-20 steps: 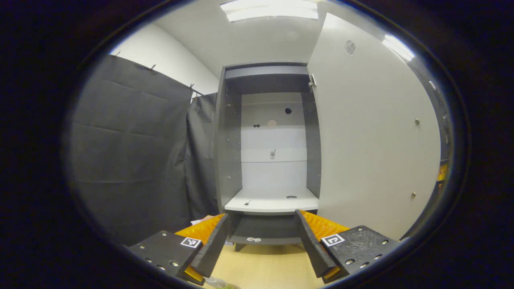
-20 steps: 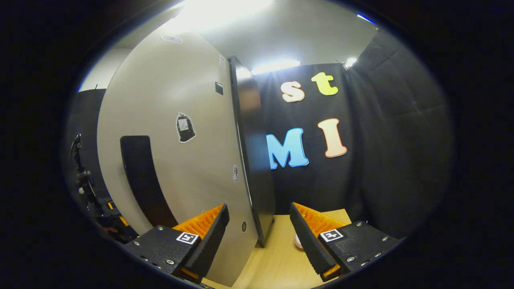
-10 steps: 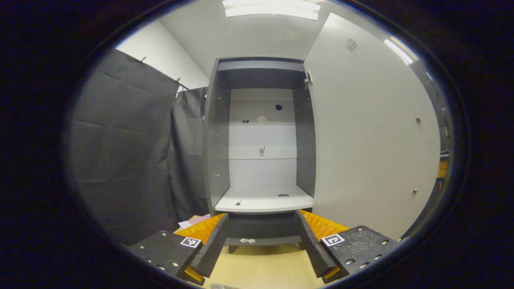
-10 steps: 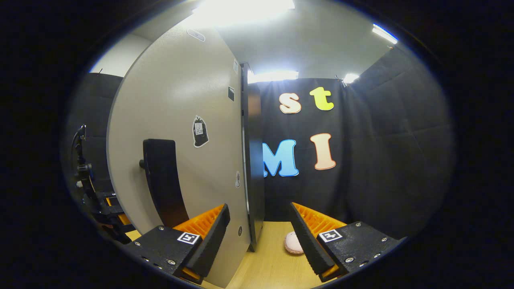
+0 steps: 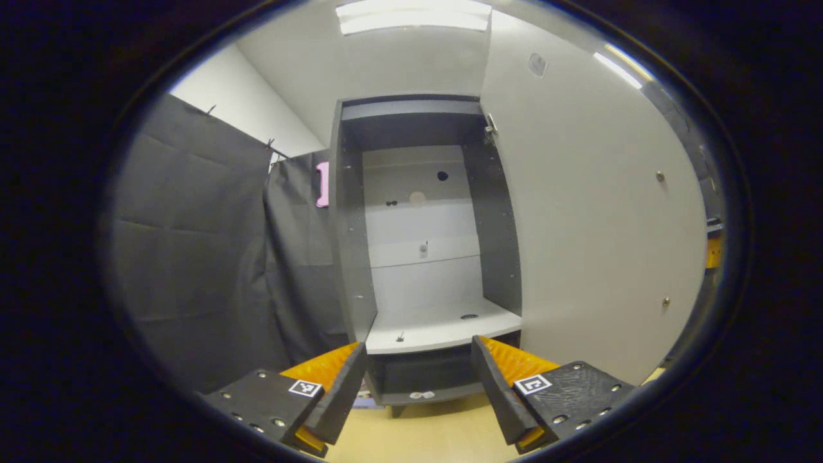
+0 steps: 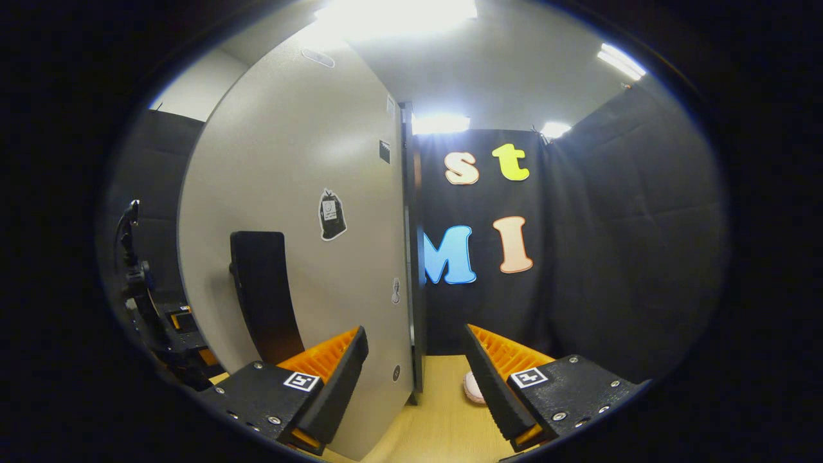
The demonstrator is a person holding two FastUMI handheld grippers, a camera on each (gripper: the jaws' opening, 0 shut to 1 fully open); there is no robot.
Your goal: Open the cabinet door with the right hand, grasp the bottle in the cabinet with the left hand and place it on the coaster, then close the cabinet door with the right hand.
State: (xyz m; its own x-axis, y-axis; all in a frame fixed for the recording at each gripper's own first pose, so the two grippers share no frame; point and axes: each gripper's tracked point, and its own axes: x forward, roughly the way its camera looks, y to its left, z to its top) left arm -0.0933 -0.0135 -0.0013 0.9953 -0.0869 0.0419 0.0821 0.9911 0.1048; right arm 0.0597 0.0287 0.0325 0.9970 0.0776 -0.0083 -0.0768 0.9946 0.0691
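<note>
The grey cabinet stands open ahead of my left gripper, which is open and holds nothing, a short way in front of the lower white shelf. The pale cabinet door is swung out to the right of it. In the right gripper view the door's outer face with its black handle stands just left of my right gripper, which is open and not touching it. A pinkish round coaster lies on the wooden tabletop, partly behind the right finger.
Black cloth walls close in the left side and the back right. A dark stand with equipment rises left of the door. Small stickers sit on the door's face.
The left gripper has shifted, so the cabinet now sits slightly right and tilted in its view. The right gripper drew back from the door; the handle and coaster came into view. Both stayed open.
</note>
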